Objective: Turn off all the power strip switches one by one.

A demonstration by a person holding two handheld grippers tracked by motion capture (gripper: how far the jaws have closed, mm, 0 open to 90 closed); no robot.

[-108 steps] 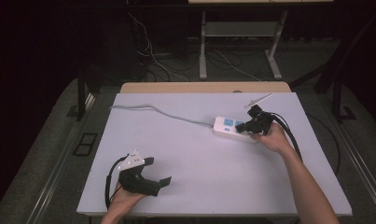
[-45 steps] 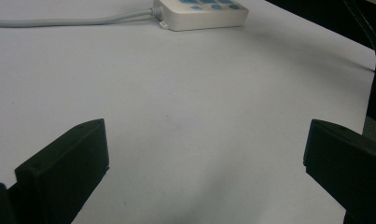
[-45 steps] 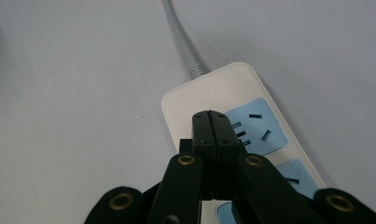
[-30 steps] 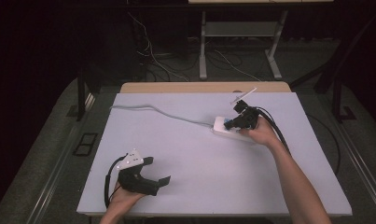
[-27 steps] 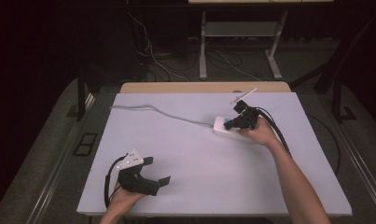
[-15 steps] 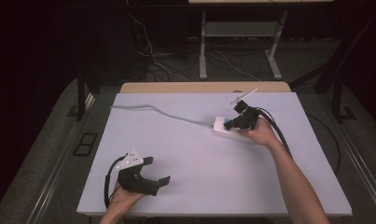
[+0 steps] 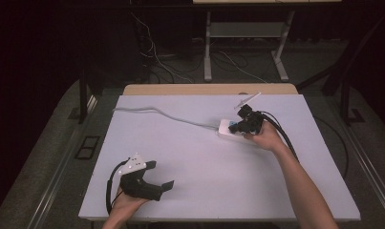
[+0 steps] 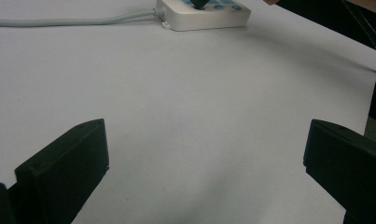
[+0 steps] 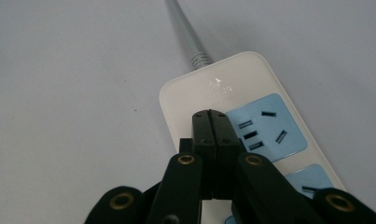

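A: The right gripper (image 9: 210,122)?

B: Jaws pressed together with nothing between them, tips over the white power strip (image 9: 232,93) near its cord end, beside a blue socket (image 9: 265,126).

A: The strip?

B: On the table's (image 7: 204,176) far right; its grey cord (image 7: 161,113) runs left.

A: The left gripper (image 7: 156,176)?

B: Jaws spread wide, empty, at the near left edge.
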